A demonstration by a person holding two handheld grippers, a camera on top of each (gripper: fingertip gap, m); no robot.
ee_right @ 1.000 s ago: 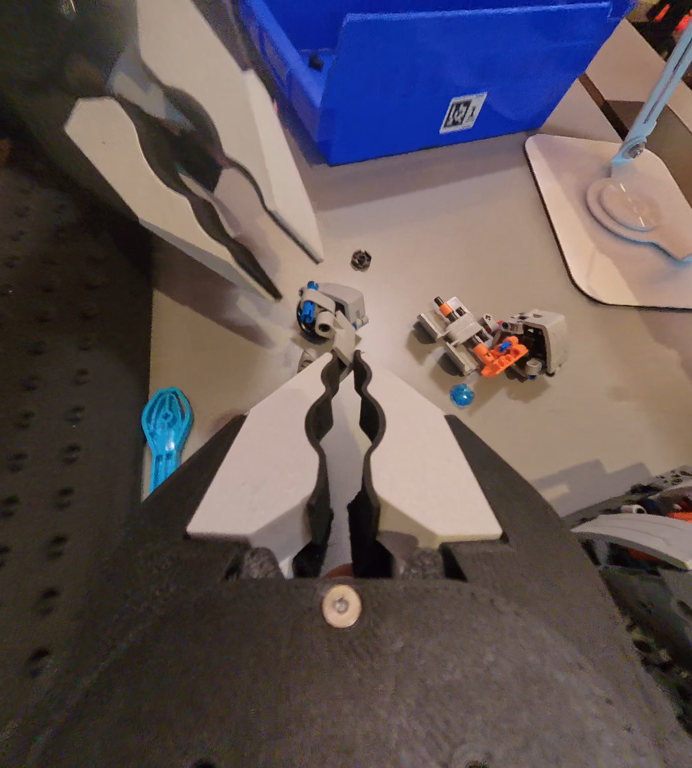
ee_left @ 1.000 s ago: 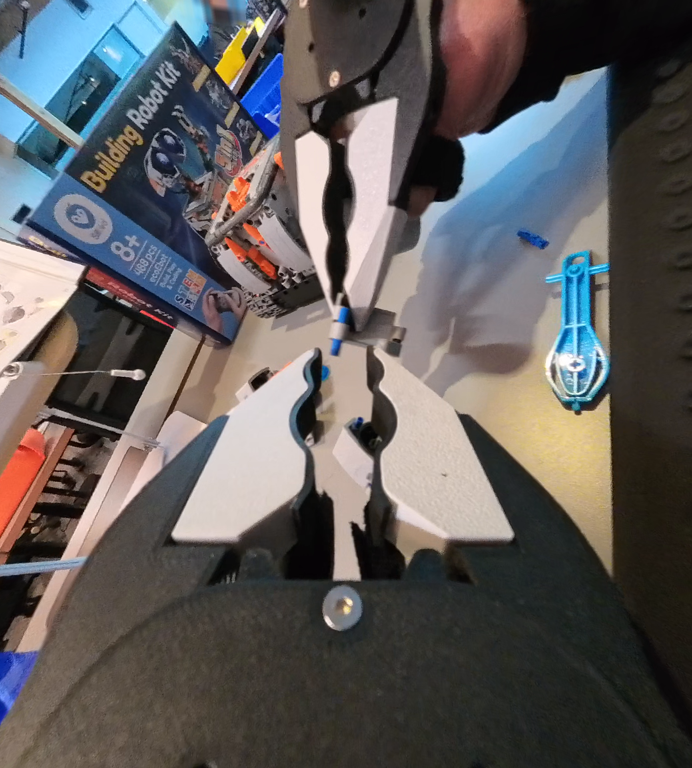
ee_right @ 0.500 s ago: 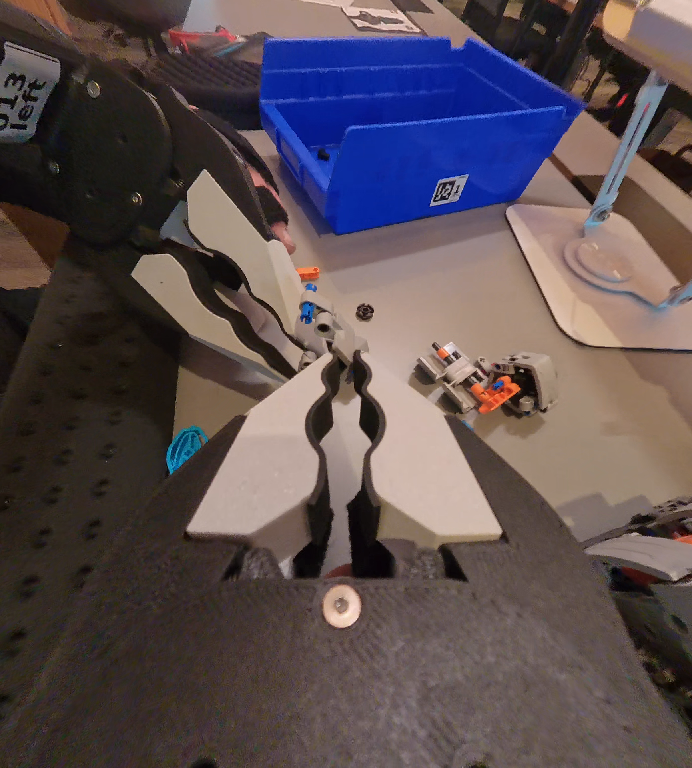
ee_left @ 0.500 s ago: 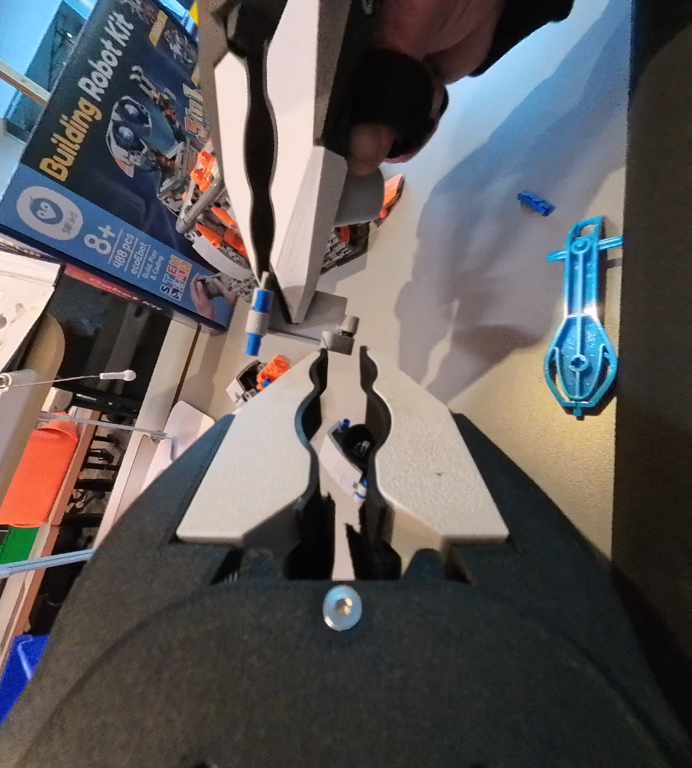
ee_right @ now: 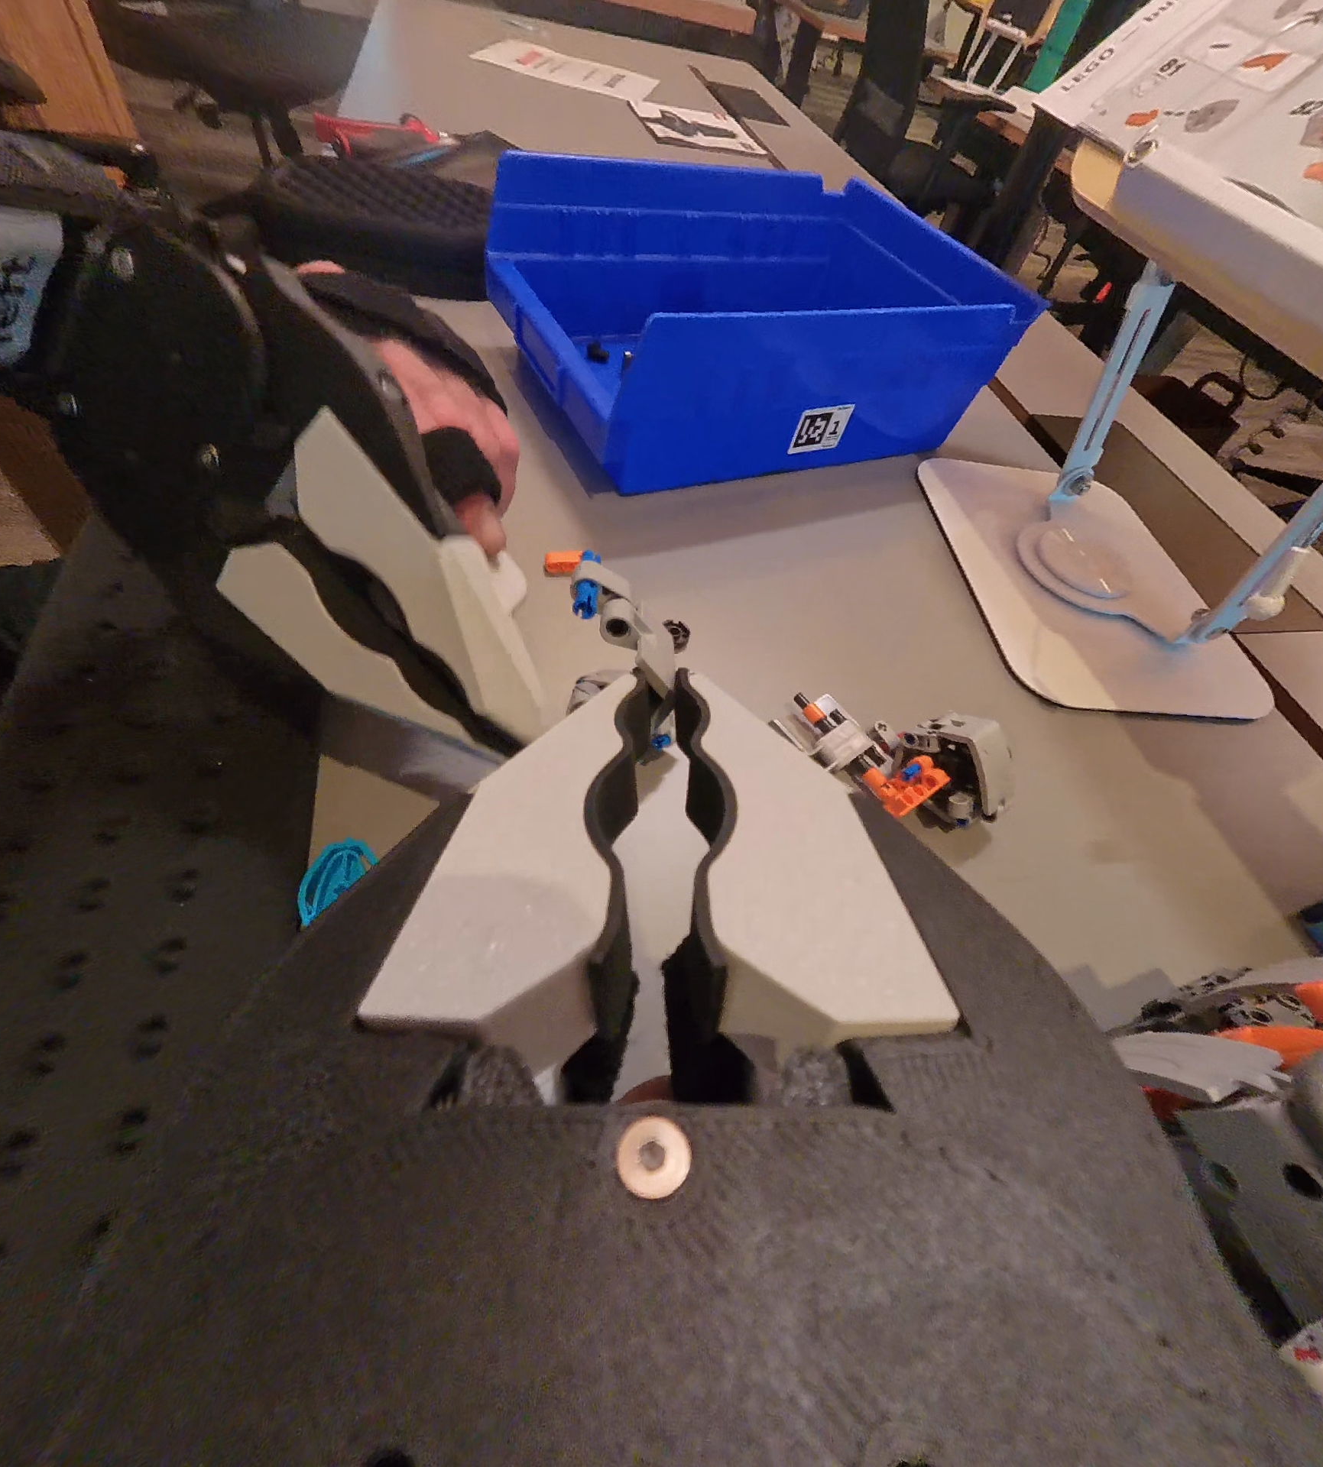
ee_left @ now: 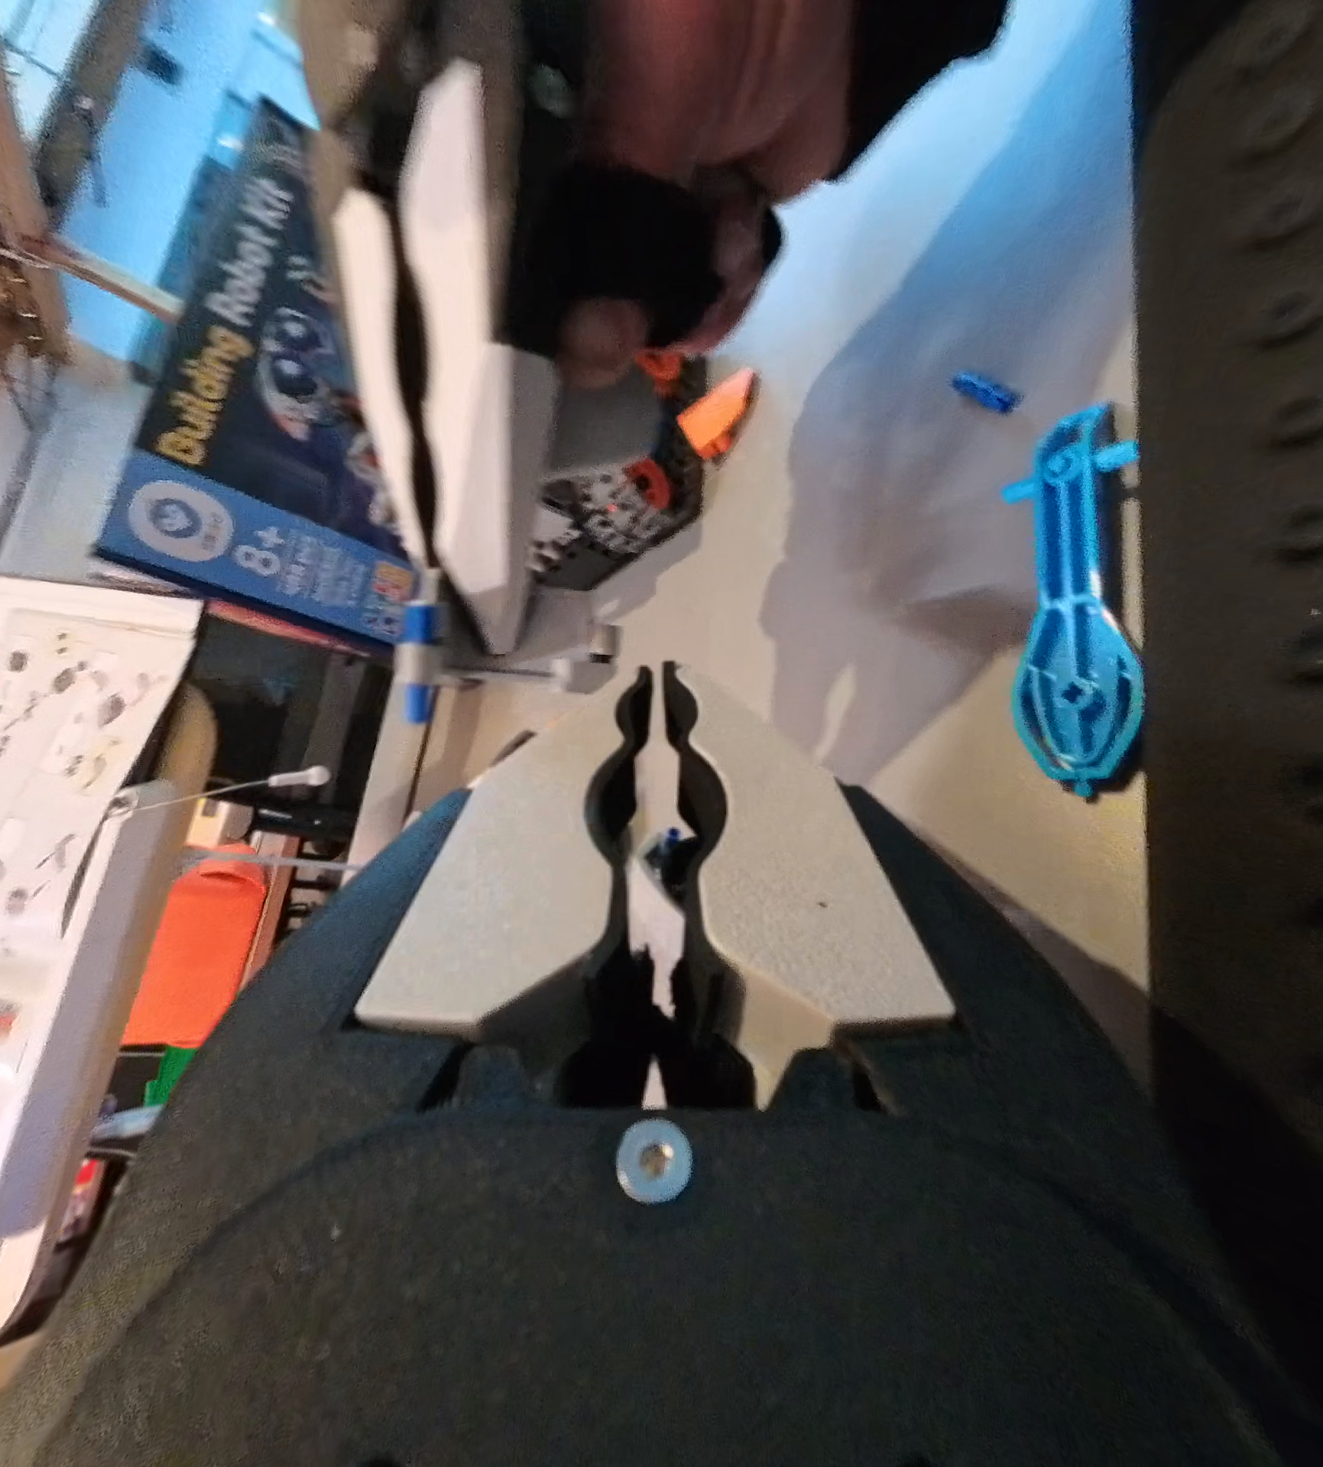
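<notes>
My right gripper [ee_right: 662,683] is shut on a grey beam assembly [ee_right: 626,623] with blue pins and holds it above the grey table [ee_right: 840,587]. It also shows in the left wrist view [ee_left: 499,635], coming from the top with the assembly [ee_left: 515,673] at its tips. My left gripper [ee_left: 656,675] is almost fully shut. A small white piece [ee_left: 654,881] with a dark hole and a blue pin sits between its fingers. In the right wrist view the left gripper [ee_right: 519,714] is just left of my right fingertips, close to the assembly.
A blue bin [ee_right: 761,357] stands behind. A grey and orange sub-assembly [ee_right: 920,770], a black ring [ee_right: 676,631] and an orange piece [ee_right: 560,562] lie nearby. A light blue tool [ee_left: 1071,635] lies beside a black perforated mat [ee_left: 1269,556]. A kit box [ee_left: 245,444], a partly built model [ee_left: 626,492] and a white stand base [ee_right: 1079,603] are there too. Spacing between my two grippers at the tips: around 4 cm.
My left fingers have closed from open to nearly shut around the white piece. My right gripper has lifted the grey assembly off the table, and the left gripper has come in beside it.
</notes>
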